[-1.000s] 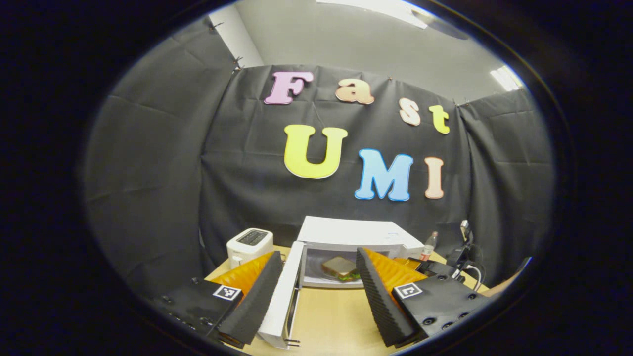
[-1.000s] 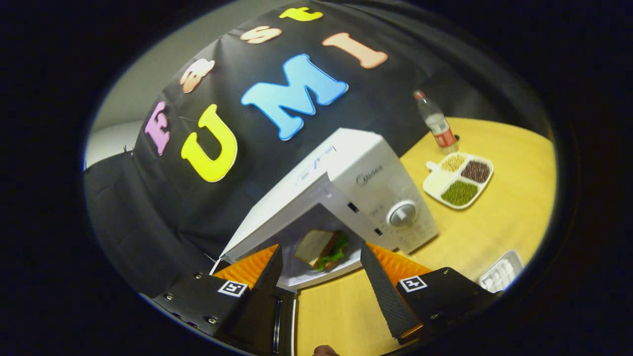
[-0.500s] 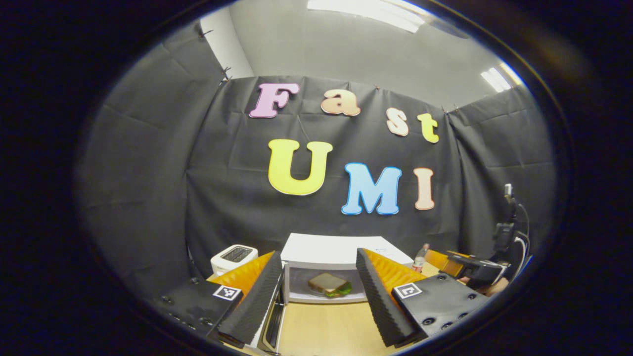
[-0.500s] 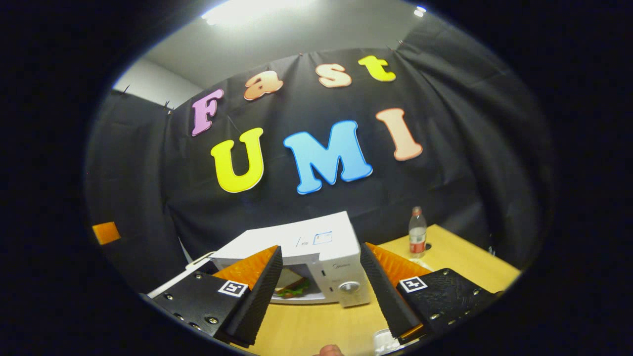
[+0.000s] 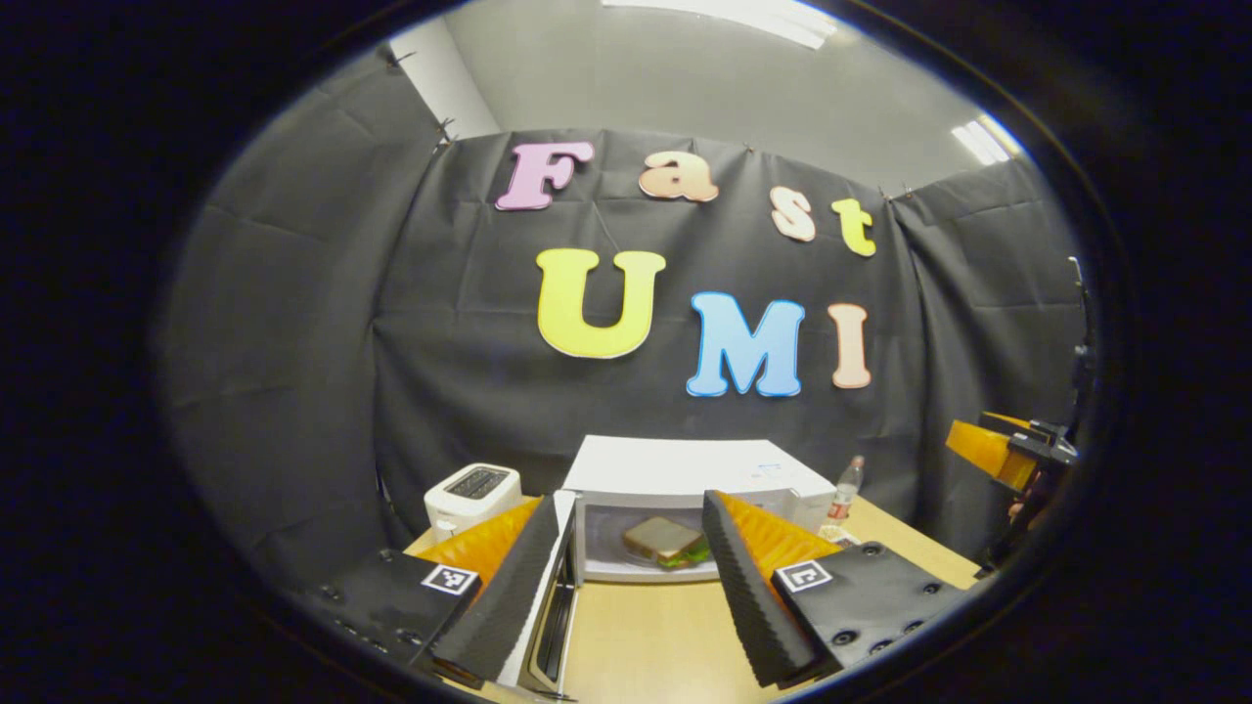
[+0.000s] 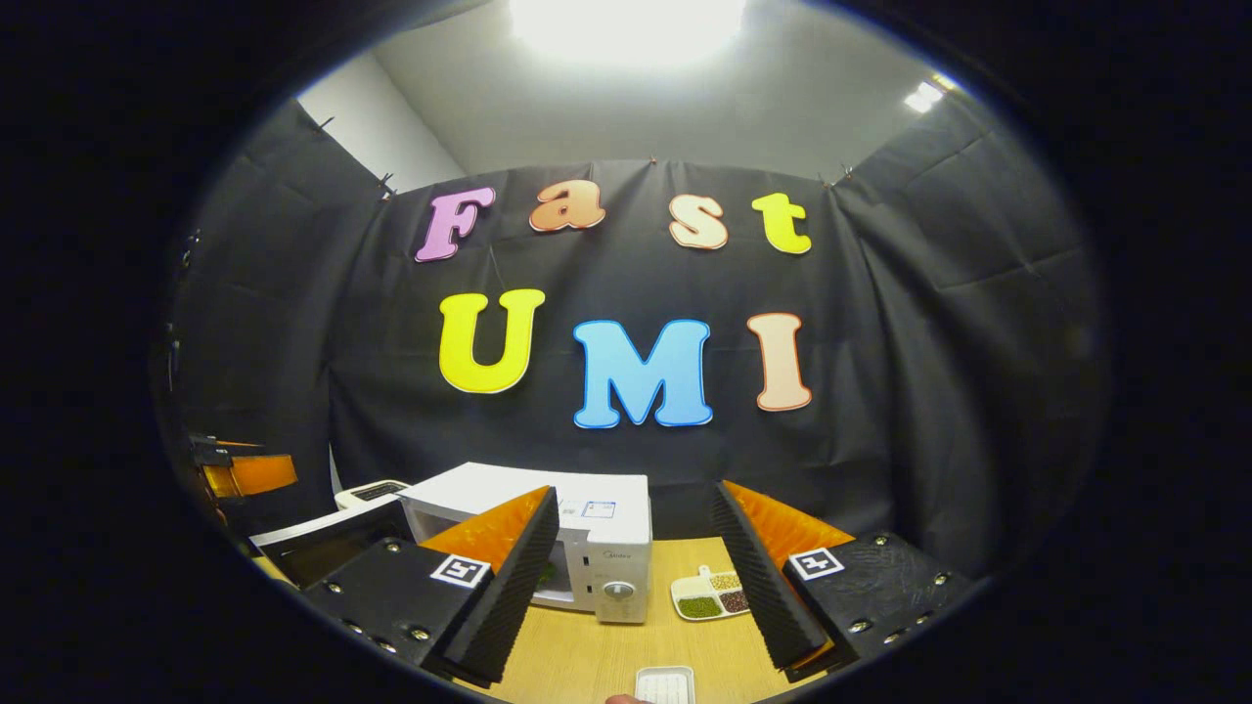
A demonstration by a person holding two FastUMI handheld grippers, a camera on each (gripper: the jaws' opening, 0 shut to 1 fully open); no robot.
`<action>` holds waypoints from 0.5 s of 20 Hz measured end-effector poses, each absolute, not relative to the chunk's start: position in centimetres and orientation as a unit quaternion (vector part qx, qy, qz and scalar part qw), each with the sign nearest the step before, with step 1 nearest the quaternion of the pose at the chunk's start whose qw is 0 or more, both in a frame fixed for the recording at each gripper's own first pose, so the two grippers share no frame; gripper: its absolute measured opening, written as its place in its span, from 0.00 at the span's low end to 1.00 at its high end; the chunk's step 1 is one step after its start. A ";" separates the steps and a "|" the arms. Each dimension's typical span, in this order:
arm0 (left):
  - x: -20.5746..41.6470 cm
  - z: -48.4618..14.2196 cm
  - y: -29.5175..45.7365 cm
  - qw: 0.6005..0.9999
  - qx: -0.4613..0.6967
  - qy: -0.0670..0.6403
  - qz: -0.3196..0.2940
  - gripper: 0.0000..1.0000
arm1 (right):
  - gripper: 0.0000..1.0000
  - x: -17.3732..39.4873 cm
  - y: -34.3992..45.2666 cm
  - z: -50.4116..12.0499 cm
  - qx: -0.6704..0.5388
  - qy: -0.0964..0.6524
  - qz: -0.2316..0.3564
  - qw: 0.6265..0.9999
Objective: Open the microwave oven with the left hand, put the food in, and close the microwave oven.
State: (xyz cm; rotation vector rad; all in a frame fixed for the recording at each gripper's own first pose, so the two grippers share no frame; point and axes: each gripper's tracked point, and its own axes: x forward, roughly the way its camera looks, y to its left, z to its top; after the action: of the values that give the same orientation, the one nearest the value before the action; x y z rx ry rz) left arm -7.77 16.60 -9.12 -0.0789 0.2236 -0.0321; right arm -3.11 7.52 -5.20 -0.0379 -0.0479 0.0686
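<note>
microwave (image 5: 685,469) door (image 5: 553,611) open – sandwich (image 5: 665,540) inside | toaster (image 5: 472,492) beside | both grippers' fingers wide, empty

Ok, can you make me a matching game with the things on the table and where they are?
Things:
1. sandwich
2. toaster
3. bottle
4. snack tray

Places:
A. left of the microwave
B. inside the microwave
C. right of the microwave, by the black cloth
D. on the table, right of the microwave's dial

Pairs: 1-B, 2-A, 3-C, 4-D

Both views toward microwave (image 5: 685,479) (distant)
</note>
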 end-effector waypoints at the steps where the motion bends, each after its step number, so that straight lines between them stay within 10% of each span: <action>1: -8.1 -9.7 16.4 0.991 -0.043 0.122 -0.027 0.84 | 0.95 -3.2 8.2 -5.1 -0.015 -0.026 0.043 0.999; 4: -9.5 -10.6 20.3 0.991 -0.036 0.126 0.013 0.14 | 0.95 -3.3 9.3 -5.4 -0.019 -0.019 0.059 0.998; 5: -10.2 -10.9 21.7 0.991 -0.031 0.133 0.017 0.04 | 0.95 -3.4 9.4 -5.6 -0.024 -0.016 0.061 0.998; 10: -14.4 -15.5 28.2 0.982 0.020 0.183 0.036 0.10 | 0.95 -3.6 10.2 -6.4 -0.008 0.001 0.073 0.997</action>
State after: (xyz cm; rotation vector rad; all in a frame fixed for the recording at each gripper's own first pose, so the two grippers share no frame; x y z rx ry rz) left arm -14.35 28.24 -15.47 0.0401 0.3686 0.0734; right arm -3.56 10.19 -6.37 -0.0170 0.0017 0.1453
